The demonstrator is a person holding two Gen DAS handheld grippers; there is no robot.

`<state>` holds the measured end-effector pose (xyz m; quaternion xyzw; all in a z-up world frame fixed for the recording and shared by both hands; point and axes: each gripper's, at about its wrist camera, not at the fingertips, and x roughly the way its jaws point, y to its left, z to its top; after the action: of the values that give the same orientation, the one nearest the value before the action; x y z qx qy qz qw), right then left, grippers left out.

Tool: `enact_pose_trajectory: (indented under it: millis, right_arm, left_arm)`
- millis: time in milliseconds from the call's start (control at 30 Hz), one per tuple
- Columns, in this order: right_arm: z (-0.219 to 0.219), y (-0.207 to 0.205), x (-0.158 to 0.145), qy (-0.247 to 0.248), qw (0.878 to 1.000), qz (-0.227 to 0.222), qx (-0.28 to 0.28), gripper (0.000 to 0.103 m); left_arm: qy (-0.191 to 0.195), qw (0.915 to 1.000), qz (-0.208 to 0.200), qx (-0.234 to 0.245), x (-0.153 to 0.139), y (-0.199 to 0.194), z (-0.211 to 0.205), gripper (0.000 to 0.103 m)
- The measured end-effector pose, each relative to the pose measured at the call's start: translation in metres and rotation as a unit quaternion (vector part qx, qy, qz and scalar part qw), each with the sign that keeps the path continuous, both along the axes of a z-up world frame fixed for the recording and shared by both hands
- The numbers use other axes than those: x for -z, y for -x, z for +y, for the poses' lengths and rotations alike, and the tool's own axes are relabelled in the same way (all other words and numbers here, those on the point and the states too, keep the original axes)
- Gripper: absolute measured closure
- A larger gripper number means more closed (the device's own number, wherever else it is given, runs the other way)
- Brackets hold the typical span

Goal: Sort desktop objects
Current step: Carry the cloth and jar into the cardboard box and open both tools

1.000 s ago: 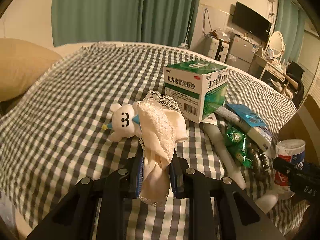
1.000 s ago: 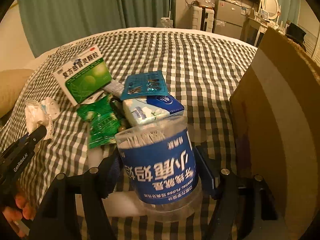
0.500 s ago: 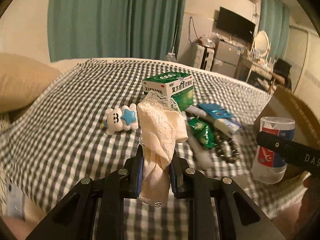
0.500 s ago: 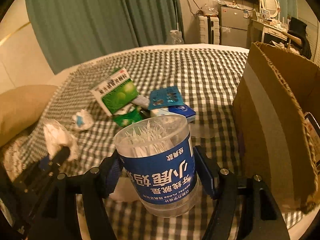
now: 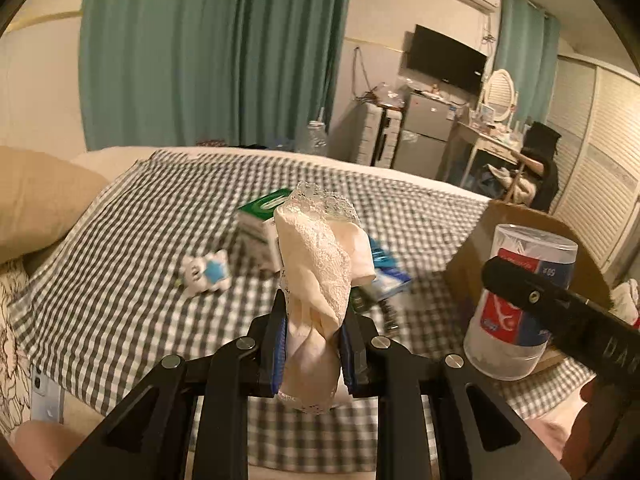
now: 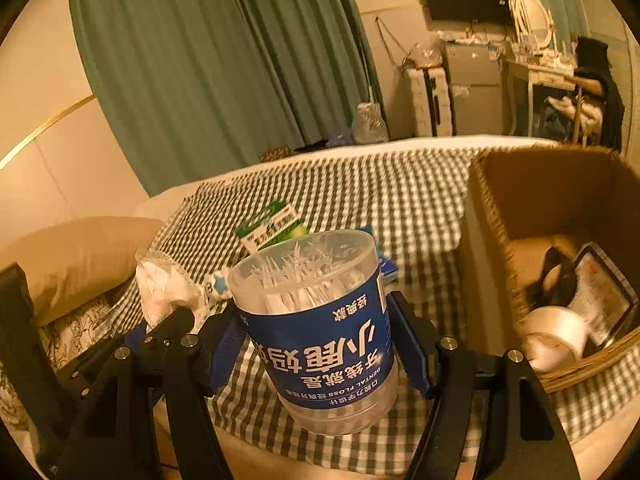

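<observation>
A cream lace cloth (image 5: 320, 264) is squeezed tight between the narrow jaws of the left gripper (image 5: 313, 322), and it is held up above the checked bed cover (image 5: 120, 280). A clear tub of dental floss picks (image 6: 320, 320) is held between the wide jaws of the right gripper (image 6: 320, 344), above the near edge of the bed. A green medicine box (image 5: 258, 220) and a small white toy (image 5: 204, 274) are seen lying on the cover. A brown cardboard box (image 6: 492, 280) is seen at the right, with a roll of tape (image 6: 554, 336) inside it.

L gripper (image 5: 313, 336) jaws clamped; R gripper (image 6: 320, 344) jaws clamped.
</observation>
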<state>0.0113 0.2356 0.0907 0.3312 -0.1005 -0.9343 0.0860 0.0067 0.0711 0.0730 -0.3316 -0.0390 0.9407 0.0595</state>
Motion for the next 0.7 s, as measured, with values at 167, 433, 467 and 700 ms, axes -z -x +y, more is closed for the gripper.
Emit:
enact_pose_trajectory:
  millis: [167,433,467,700]
  right_arm:
    - [0.021,-0.009,-0.028,-0.017,0.999,0.026,0.019,0.036]
    - [0.07,-0.018,-0.059,-0.047,0.996,0.055,0.056,0.036]
    - [0.075,-0.019,-0.06,-0.051,0.995,0.056,0.06,0.036]
    - [0.127,-0.013,-0.053,-0.057,0.993,0.046,0.096,0.036]
  left_arm:
    - [0.005,0.9993,0.017,0.033,-0.025,0.001,0.034,0.081]
    - [-0.006,0.9954,0.025,0.092,-0.046,0.002,0.103,0.081]
    - [-0.004,0.9948,0.026,0.098,-0.047,0.003,0.112,0.081]
    - [-0.017,0.9886,0.003,0.15,-0.043,0.015,0.182,0.081]
